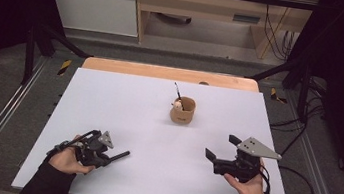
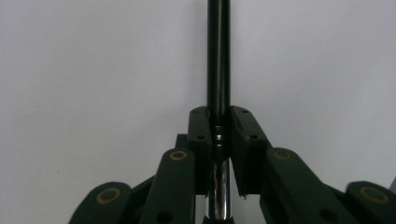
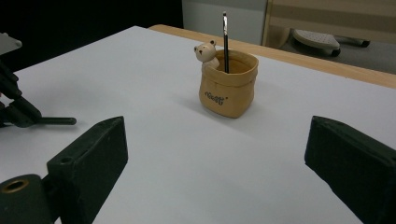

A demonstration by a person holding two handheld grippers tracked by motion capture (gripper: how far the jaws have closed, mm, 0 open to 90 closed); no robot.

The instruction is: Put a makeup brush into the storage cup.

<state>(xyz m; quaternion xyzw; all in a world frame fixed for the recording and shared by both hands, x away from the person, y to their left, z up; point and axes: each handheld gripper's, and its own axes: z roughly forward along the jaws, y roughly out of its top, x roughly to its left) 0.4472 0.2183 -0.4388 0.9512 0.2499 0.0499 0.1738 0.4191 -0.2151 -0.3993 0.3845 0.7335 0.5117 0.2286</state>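
Note:
A tan pen holder (image 1: 182, 110) with a small bear figure stands mid-table, right of centre; in the right gripper view the holder (image 3: 227, 84) has one thin black pen (image 3: 225, 42) upright in it. My left gripper (image 1: 107, 158) lies low at the front left, shut on a black pen (image 1: 120, 155) that sticks out to the right. In the left gripper view the pads clamp the pen's shaft (image 2: 218, 60), which runs straight ahead. My right gripper (image 1: 221, 146) hovers at the front right, its jaws wide apart and nothing between them, pointing at the holder.
A white sheet (image 1: 108, 104) covers the table, with a wooden edge (image 1: 170, 73) at the far side. Dark frame bars and cables flank both sides. A wooden cabinet stands beyond the table.

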